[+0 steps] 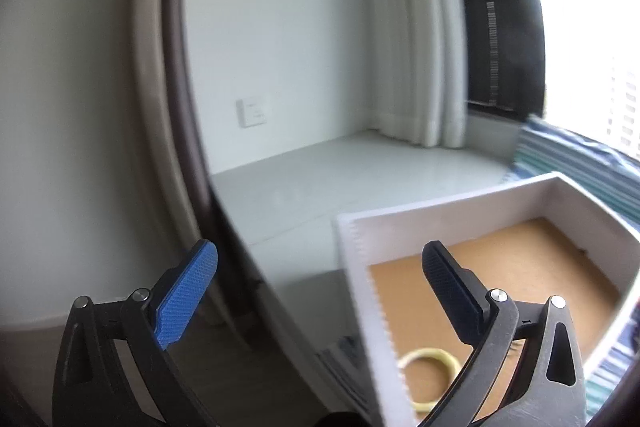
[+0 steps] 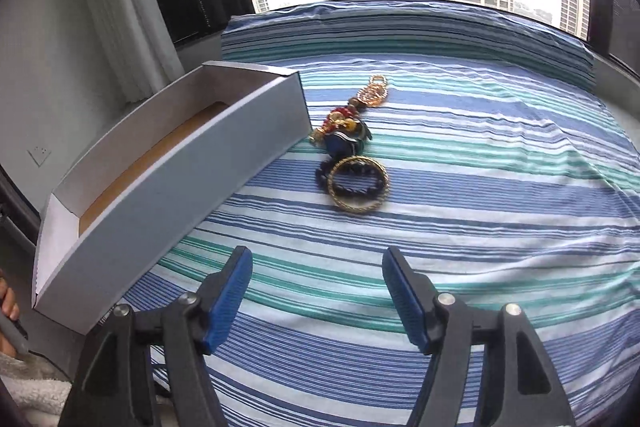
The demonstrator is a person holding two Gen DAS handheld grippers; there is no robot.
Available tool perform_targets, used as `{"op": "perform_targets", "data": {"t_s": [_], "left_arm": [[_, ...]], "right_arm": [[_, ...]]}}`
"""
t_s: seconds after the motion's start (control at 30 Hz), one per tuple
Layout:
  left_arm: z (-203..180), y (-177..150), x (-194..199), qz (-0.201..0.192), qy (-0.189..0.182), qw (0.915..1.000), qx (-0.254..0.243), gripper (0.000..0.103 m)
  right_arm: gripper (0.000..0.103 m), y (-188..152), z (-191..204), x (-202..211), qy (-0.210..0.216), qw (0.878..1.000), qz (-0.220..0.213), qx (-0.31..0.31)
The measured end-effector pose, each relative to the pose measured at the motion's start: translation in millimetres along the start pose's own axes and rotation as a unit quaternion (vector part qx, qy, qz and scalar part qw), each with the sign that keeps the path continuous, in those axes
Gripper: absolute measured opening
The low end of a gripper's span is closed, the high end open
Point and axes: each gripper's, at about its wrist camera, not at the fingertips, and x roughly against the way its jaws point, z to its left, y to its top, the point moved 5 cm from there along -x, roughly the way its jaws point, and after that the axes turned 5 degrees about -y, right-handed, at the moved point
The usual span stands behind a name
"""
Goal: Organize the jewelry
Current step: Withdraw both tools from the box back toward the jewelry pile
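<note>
White box [image 2: 168, 187] lengthwise toward window

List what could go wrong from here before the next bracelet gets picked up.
The gold bangle overlaps a black beaded bracelet, so the open right gripper may snag both. The white box sits at the bed's edge; a nudge could tip it, along with the pale bangle inside.

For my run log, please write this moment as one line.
left claw: open, empty | right claw: open, empty | pale bangle: in box | gold bangle: on striped bedsheet
</note>
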Motion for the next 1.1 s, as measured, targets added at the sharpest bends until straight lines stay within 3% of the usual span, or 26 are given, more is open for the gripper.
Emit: {"op": "perform_targets", "data": {"t_s": [0.1, 0.2, 0.3, 0.37, 0.5, 0.73, 0.83, 1.0, 1.1], "left_arm": [[-37, 0, 13, 0.040, -0.125, 0.9911, -0.021, 0.102], [-74, -9, 27, 0.085, -0.261, 0.9611, -0.026, 0.102], [-102, -27, 34, 0.133, -0.336, 0.9317, -0.033, 0.102], [-113, -40, 34, 0.154, -0.349, 0.9235, -0.041, 0.102], [-123, -56, 33, 0.175, -0.358, 0.9161, -0.043, 0.102], [-137, -66, 39, 0.191, -0.368, 0.9089, -0.047, 0.102], [-141, -68, 45, 0.195, -0.372, 0.9061, -0.051, 0.102], [-149, -71, 58, 0.200, -0.378, 0.9012, -0.069, 0.102], [-153, -72, 67, 0.192, -0.385, 0.8994, -0.077, 0.102]], "right_arm": [[0.069, 7, -6, -17, 0.013, 1.000, 0.012, -0.022], [0.069, 25, 20, -43, 0.081, 0.996, 0.035, -0.022], [0.069, 47, 53, -69, 0.145, 0.988, 0.033, -0.029], [0.069, 65, 66, -90, 0.168, 0.984, 0.030, -0.044], [0.069, 89, 75, -122, 0.198, 0.976, 0.037, -0.089], [0.069, 106, 103, -150, 0.229, 0.970, 0.052, -0.065], [0.071, 118, 126, -159, 0.199, 0.978, 0.041, -0.035], [0.071, 143, 146, -181, 0.211, 0.976, 0.036, -0.035], [0.071, 144, 140, -161, 0.210, 0.977, 0.024, -0.032]]}}
